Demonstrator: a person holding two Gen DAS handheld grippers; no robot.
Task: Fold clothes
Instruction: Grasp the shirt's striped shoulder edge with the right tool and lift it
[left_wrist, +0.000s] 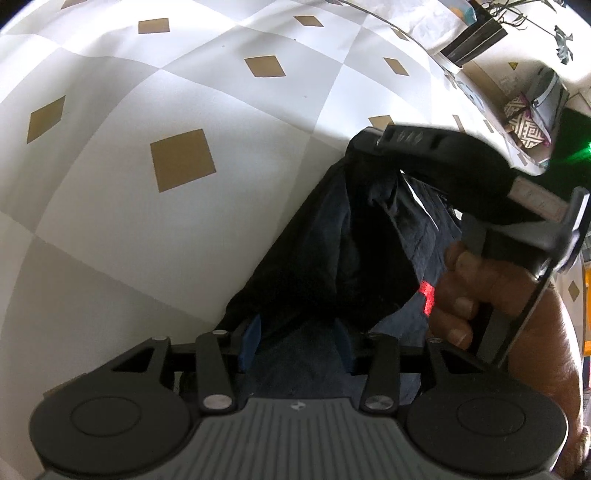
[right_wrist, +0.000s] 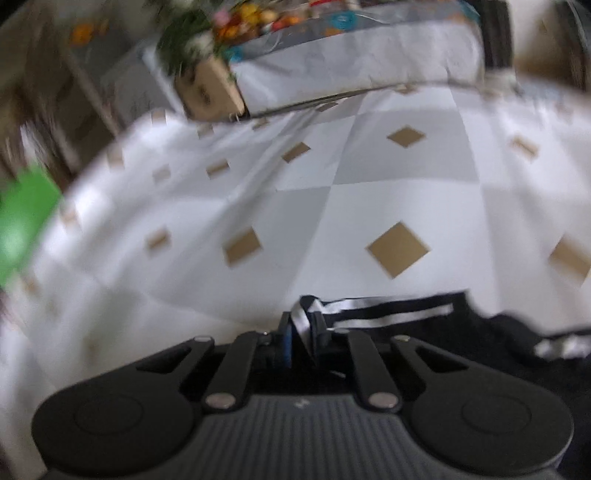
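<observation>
A dark navy garment (left_wrist: 314, 258) hangs stretched between my two grippers above the table. My left gripper (left_wrist: 297, 341) is shut on a thick bunch of it, and cloth fills the gap between the blue pads (left_wrist: 251, 339). My right gripper (left_wrist: 369, 142) grips the cloth's far end at the upper right, with a person's hand (left_wrist: 461, 295) on its handle. In the right wrist view, which is blurred, the right gripper (right_wrist: 303, 339) is shut on a garment (right_wrist: 480, 339) edge with white stripes (right_wrist: 391, 314); the rest trails right over the table.
The table wears a white and grey checked cloth (left_wrist: 147, 92) with tan diamonds (right_wrist: 397, 249). At the back stand a cardboard box with a plant (right_wrist: 210, 92) and a covered surface with colourful items (right_wrist: 351, 62). A patterned box (left_wrist: 524, 122) sits right; a green shape (right_wrist: 22, 221) left.
</observation>
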